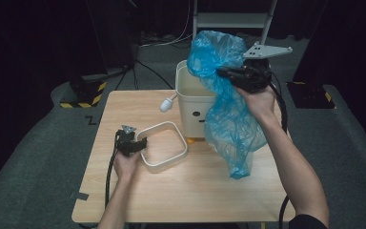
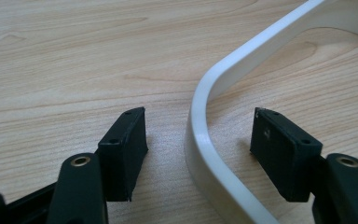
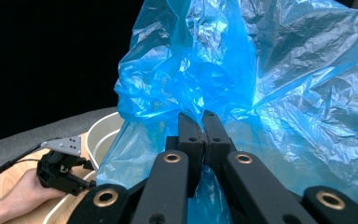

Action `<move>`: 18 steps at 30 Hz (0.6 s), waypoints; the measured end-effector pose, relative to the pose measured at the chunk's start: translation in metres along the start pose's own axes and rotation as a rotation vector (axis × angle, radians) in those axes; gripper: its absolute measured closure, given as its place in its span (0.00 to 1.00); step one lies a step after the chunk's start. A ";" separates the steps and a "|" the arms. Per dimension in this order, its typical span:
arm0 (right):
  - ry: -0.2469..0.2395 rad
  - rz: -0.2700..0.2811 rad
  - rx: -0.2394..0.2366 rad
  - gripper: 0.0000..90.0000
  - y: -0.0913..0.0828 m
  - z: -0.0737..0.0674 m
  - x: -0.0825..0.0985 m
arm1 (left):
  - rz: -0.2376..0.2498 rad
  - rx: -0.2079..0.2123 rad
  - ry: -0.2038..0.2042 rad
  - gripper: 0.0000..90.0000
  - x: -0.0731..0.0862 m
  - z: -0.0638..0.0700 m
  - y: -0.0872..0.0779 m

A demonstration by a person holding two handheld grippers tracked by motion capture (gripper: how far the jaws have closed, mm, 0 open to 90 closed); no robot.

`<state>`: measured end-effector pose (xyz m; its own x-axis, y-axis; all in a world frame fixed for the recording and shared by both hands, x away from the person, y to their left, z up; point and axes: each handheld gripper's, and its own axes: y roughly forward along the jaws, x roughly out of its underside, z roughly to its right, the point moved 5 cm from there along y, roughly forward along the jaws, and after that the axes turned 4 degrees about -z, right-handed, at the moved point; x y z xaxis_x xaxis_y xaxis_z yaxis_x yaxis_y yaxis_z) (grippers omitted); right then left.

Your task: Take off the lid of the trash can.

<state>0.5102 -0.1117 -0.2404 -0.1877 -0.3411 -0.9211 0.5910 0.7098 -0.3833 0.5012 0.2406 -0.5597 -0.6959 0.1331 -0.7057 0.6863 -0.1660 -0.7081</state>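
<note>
Blue crinkled plastic bag [image 1: 226, 102] is hanging from my right gripper [image 1: 225, 73], jaws pinched together on a bunched fold of the thin film. In the right gripper view the film [image 3: 270, 93] is looking glossy, creased, translucent, billowing above the closed tips. I'm holding the bag up at the far right, over and against the right side of the white bin [image 1: 195, 102]: square-ish plastic tub with rounded corners, open top, standing at the far middle of the table [image 1: 181, 191]. The bag's lower tail is draping down to the tabletop right of the bin.

Left gripper [image 1: 142, 143] is sitting low at the near left, jaws apart, straddling the left edge of the white ring frame [image 1: 164, 145]. It's a rounded-square smooth plastic hoop lying flat on the pale wood-grain laminate. In the left gripper view the frame's wall [image 2: 205, 154] is running between the two black pads [image 2: 123, 149], touching neither.

Small white rounded knob [image 1: 167, 104] is lying just left of the bin.
</note>
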 end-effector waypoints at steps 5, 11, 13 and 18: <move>0.015 -0.035 -0.013 0.99 0.012 0.002 0.008 | -0.006 0.016 -0.013 0.41 -0.001 0.001 -0.003; 0.020 -0.070 -0.018 0.99 0.024 0.001 0.016 | 0.001 0.031 0.007 0.40 -0.009 0.004 -0.013; 0.012 -0.081 -0.017 0.99 0.025 0.000 0.017 | 0.004 0.041 0.022 0.37 -0.014 0.006 -0.019; -0.001 -0.097 -0.021 0.99 0.027 -0.003 0.019 | 0.004 0.078 0.066 0.34 -0.028 0.014 -0.034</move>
<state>0.5205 -0.0970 -0.2688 -0.2428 -0.4094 -0.8795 0.5538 0.6859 -0.4721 0.4940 0.2287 -0.5158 -0.6760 0.1958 -0.7104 0.6687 -0.2421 -0.7030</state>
